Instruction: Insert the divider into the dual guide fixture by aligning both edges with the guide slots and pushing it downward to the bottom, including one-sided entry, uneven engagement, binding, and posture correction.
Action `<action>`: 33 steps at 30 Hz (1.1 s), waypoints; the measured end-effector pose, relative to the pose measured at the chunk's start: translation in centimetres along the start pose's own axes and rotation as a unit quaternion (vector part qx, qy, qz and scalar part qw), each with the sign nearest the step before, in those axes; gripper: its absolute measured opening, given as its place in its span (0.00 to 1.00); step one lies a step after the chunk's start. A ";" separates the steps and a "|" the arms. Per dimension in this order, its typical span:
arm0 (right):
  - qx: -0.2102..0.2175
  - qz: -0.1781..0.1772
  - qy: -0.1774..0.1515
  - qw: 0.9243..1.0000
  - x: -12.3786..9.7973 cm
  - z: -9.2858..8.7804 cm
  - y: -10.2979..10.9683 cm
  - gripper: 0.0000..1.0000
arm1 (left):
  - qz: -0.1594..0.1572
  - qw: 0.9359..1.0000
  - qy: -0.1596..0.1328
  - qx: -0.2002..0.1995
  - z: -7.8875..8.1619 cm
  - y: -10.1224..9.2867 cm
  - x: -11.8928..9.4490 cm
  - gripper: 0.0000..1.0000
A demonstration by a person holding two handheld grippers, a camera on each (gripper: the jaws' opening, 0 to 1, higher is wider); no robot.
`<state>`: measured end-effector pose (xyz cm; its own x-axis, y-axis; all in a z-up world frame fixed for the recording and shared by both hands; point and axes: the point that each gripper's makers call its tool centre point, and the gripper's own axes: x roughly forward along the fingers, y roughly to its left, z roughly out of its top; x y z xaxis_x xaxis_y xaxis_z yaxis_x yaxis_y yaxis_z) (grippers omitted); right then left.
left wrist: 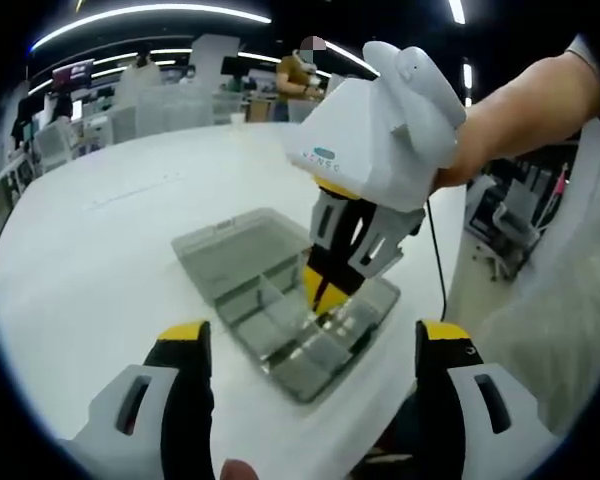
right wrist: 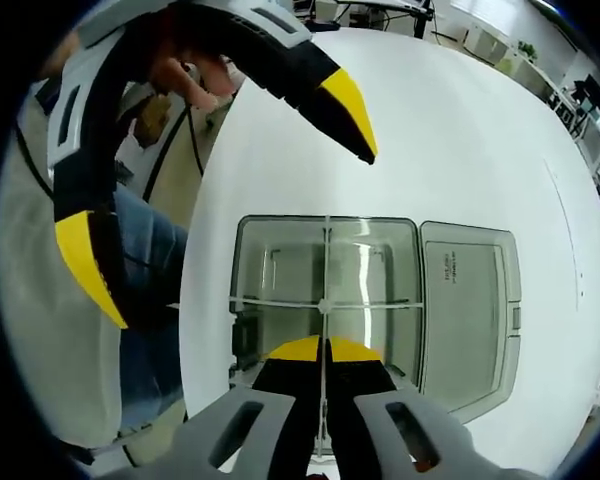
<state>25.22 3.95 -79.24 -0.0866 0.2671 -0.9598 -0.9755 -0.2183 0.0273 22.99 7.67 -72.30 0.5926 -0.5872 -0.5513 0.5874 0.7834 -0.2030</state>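
Overhead, we held the right tongs [right wrist: 325,352] pointing down into the clear fixture box [left wrist: 242,262], closed on the thin clear divider [right wrist: 326,270]. In the right gripper view the divider ran edge-on straight up from between the yellow tips, along the middle of the box, crossing a second clear partition [right wrist: 280,302] at a right angle. The box [right wrist: 250,250] rested on the white round surface [right wrist: 460,140], its hinged lid [right wrist: 467,310] lying open flat just beside it.

In the left gripper view, our right hand [left wrist: 520,115] reached in from the right, wrist bent, gripping the white body of the right tongs [left wrist: 325,292], whose tips stood inside the box near its middle. The left tongs [left wrist: 315,345] were open, jaws well apart and holding nothing, hovering near the box's closer end. In the right gripper view the left tongs [right wrist: 230,210] appeared from the left, spread wide above the box edge. A person [left wrist: 298,78] stood in the background beyond the surface [left wrist: 100,230].
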 end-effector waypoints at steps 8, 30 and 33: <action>-0.003 0.000 0.000 1.000 0.1 0.0 0.1 0.00 | 0.000 1.000 0.000 0.000 -0.1 0.0 -0.1 0.81; -0.014 -0.004 -0.005 1.000 0.4 0.1 0.4 0.00 | 0.001 1.000 0.006 0.008 -0.1 -0.1 -0.3 0.80; -0.017 -0.005 -0.005 1.000 0.4 0.1 0.3 0.00 | 0.001 1.000 0.008 0.009 -0.1 -0.1 -0.3 0.80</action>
<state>24.86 4.04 -79.63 -0.0800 0.2783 -0.9572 -0.9689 -0.2472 0.0091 22.70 7.82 -72.20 0.5851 -0.5830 -0.5637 0.5962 0.7804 -0.1884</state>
